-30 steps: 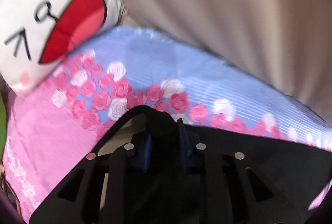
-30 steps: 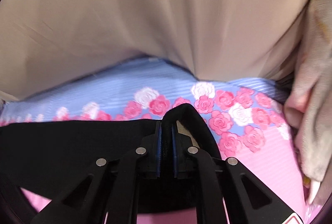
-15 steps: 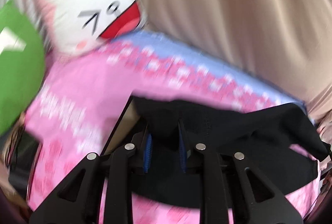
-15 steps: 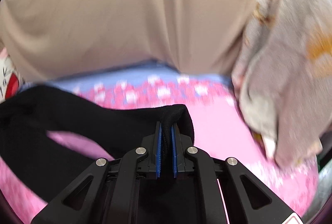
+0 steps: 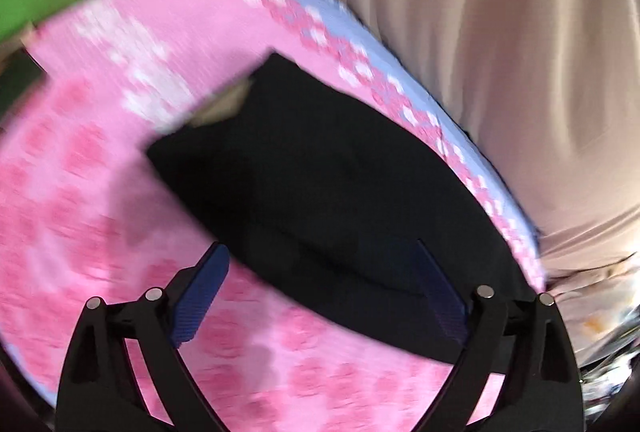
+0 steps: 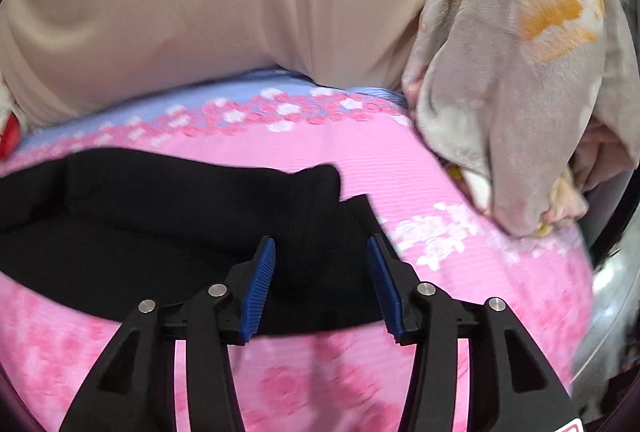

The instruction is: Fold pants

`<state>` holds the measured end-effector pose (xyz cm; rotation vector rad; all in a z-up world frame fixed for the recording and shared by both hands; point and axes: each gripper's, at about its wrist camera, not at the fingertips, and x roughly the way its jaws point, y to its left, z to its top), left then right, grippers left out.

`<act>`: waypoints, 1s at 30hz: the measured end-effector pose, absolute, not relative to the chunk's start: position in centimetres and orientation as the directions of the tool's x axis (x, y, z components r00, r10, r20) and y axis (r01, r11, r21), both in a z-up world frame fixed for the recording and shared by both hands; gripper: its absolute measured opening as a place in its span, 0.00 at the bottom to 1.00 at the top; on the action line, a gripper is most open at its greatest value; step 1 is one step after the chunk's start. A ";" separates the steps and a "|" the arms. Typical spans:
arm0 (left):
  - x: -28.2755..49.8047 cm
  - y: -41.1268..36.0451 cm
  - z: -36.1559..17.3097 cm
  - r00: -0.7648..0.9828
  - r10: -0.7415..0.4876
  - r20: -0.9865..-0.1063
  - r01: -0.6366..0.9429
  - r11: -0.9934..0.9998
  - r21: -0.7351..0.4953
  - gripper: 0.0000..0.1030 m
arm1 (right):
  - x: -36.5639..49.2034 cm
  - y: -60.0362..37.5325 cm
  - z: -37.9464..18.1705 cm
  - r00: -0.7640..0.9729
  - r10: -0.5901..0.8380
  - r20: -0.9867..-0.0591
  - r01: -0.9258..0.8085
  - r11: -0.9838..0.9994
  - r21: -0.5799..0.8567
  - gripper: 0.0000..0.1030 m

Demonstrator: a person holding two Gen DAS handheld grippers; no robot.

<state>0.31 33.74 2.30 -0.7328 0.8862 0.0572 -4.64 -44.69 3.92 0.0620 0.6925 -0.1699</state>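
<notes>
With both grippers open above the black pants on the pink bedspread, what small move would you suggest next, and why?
Probably lower the right gripper onto the loose flap at the near right corner of the black pants and pinch it. That corner lies uneven, one layer jutting past the other on the pink bedspread, while the left gripper hovers open over a flatter stretch.

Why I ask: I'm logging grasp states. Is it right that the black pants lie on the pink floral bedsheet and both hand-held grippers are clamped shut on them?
Not quite. The black pants do lie on the pink floral bedsheet, but both wrist views show the left hand-held gripper and right hand-held gripper with jaws spread open, gripping nothing.
</notes>
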 end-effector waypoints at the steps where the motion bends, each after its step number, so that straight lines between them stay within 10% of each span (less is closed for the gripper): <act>1: 1.2 33.7 1.6 0.638 -0.267 -0.722 -0.351 0.734 -0.581 0.87 | -5.2 -44.3 4.0 0.762 -0.117 -0.637 0.167 0.986 0.018 0.48; 8: 4.6 34.3 1.5 0.657 -0.362 -0.661 -0.335 0.645 -0.687 0.54 | -7.2 -41.1 4.0 0.760 -0.081 -0.645 0.125 0.992 0.023 0.53; 10: 5.5 34.7 1.4 0.619 -0.338 -0.709 -0.368 0.673 -0.642 0.07 | -7.3 -40.7 3.6 0.757 -0.061 -0.651 0.120 0.992 0.046 0.55; 20: 1.6 38.3 -1.0 0.553 -0.287 -0.782 -0.490 0.647 -0.584 0.07 | -4.4 -40.0 3.5 0.752 0.061 -0.657 0.095 0.975 0.199 0.62; 28: 1.9 38.2 -1.1 0.548 -0.266 -0.793 -0.487 0.670 -0.560 0.07 | 0.6 -46.2 4.6 0.723 -0.126 -0.680 0.279 0.953 0.119 0.74; 29: 2.0 38.0 -1.1 0.546 -0.262 -0.796 -0.490 0.670 -0.557 0.07 | 1.9 -47.1 3.9 0.698 -0.123 -0.705 0.287 0.951 0.117 0.74; 30: 2.1 37.9 -1.0 0.543 -0.256 -0.800 -0.493 0.674 -0.550 0.07 | 2.8 -47.6 3.3 0.683 -0.113 -0.722 0.287 0.950 0.123 0.51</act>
